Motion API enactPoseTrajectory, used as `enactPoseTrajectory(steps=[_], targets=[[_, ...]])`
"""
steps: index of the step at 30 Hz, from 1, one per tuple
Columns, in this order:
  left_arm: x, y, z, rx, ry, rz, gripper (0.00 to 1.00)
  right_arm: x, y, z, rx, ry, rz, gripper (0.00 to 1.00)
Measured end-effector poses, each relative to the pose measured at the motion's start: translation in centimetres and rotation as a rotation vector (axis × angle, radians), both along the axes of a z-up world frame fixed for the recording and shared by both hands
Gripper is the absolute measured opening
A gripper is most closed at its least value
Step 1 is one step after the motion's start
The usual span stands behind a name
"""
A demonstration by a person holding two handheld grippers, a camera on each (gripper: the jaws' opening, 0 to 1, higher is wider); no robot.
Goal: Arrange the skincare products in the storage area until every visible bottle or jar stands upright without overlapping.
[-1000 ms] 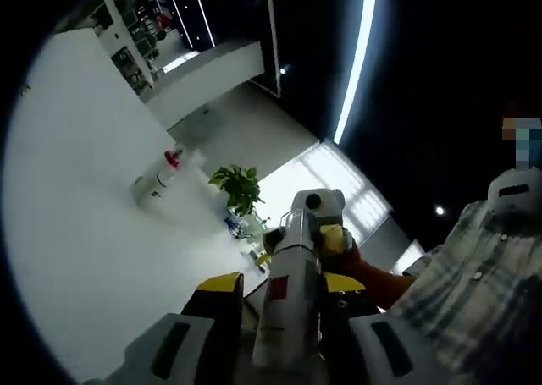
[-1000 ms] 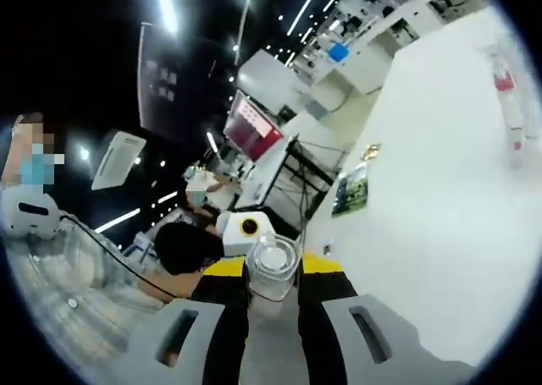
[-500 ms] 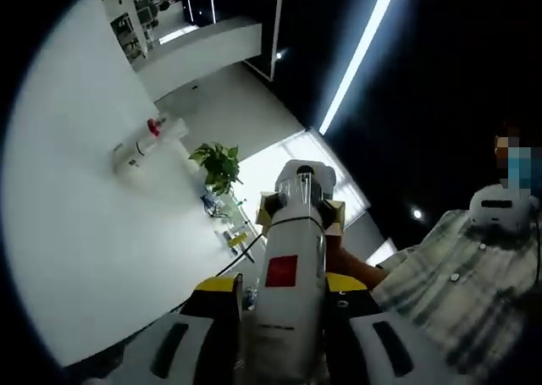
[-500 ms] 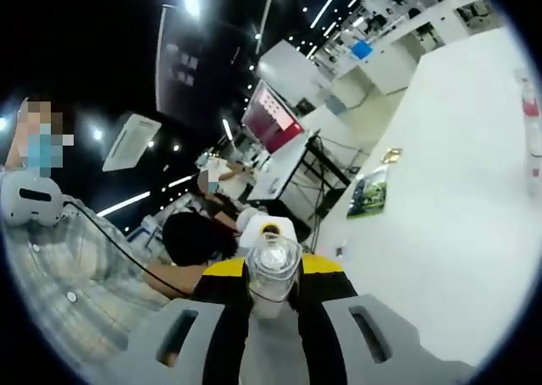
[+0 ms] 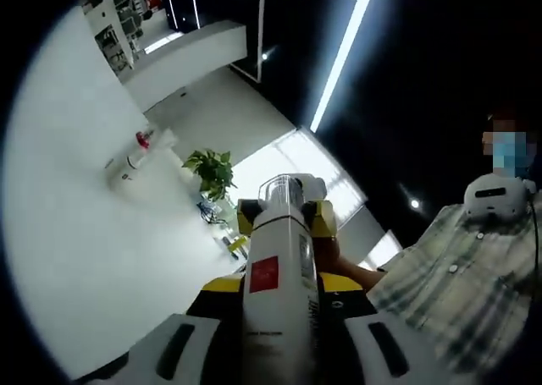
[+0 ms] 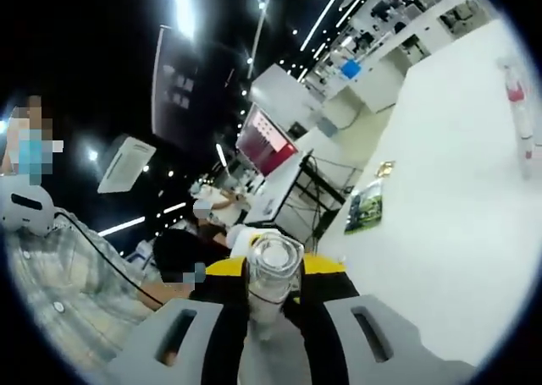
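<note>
White bottles, one clamped in each tool.
Left tool (image 5: 275, 296) grips a white red-labelled bottle (image 5: 278, 300); right tool (image 6: 273, 294) grips a clear-capped bottle (image 6: 271, 275) above the white surface (image 6: 440, 224).

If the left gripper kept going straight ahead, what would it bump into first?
Probably the other gripper, just past the white bottle that the left gripper holds; depth is hard to judge.

White bottle (image 5: 275, 309), seemingly held aloft.

Right gripper (image 6: 273, 296): clamped on a clear bottle (image 6: 271, 275).
White table (image 6: 440, 224): a red-labelled bottle (image 6: 518, 118) is seen lying.
</note>
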State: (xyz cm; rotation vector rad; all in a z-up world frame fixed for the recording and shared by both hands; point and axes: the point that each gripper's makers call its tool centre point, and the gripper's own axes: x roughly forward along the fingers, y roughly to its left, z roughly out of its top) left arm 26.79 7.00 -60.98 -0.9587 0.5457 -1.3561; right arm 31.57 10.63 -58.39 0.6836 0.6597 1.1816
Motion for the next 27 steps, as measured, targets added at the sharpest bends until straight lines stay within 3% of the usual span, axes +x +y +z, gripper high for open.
enactPoseTrajectory(steps=[3,6,8,9,10,11,15,17,18,21,22,24,27], targets=[[1.1,0.5,0.2,0.011,0.015,0.082,0.31,0.2,-0.2,-0.3,-0.011,0.025,-0.038,0.22],[1.8,0.8,0.3,0.028,0.017,0.144,0.31,0.5,-0.5,-0.5,-0.021,-0.002,-0.089,0.23],[2.5,1.2,0.5,0.038,-0.013,0.211,0.26,0.2,-0.2,-1.1,-0.021,0.048,-0.115,0.28],[2.1,1.3,0.7,0.029,0.001,0.202,0.26,-0.2,0.0,-1.5,-0.038,0.031,-0.096,0.28],[1.6,1.4,0.7,0.045,-0.006,0.196,0.26,0.1,0.1,-1.1,0.0,0.06,-0.135,0.28],[1.7,1.5,0.8,0.049,-0.035,0.217,0.26,-0.2,0.2,-0.7,0.022,0.024,-0.119,0.27],[2.0,2.1,0.8,0.099,-0.091,0.261,0.26,-0.2,0.3,-0.6,0.082,0.099,-0.169,0.26],[2.4,2.5,0.6,0.132,-0.128,0.305,0.26,0.1,0.3,-0.8,0.084,0.1,-0.192,0.27],[2.5,2.5,0.6,0.147,-0.148,0.318,0.26,0.3,0.2,-0.9,0.094,0.123,-0.208,0.28],[3.1,3.2,0.6,0.192,-0.194,0.382,0.26,0.3,0.1,-1.9,0.149,0.296,-0.242,0.29],[3.4,3.3,0.3,0.232,-0.219,0.404,0.26,0.2,0.0,-2.3,0.164,0.324,-0.251,0.28],[3.1,3.0,-0.3,0.305,-0.27,0.393,0.26,0.2,-0.2,-2.9,0.158,0.315,-0.257,0.26],[2.7,2.4,-1.3,0.433,-0.373,0.38,0.26,0.1,-0.5,-3.7,0.157,0.374,-0.269,0.26]])
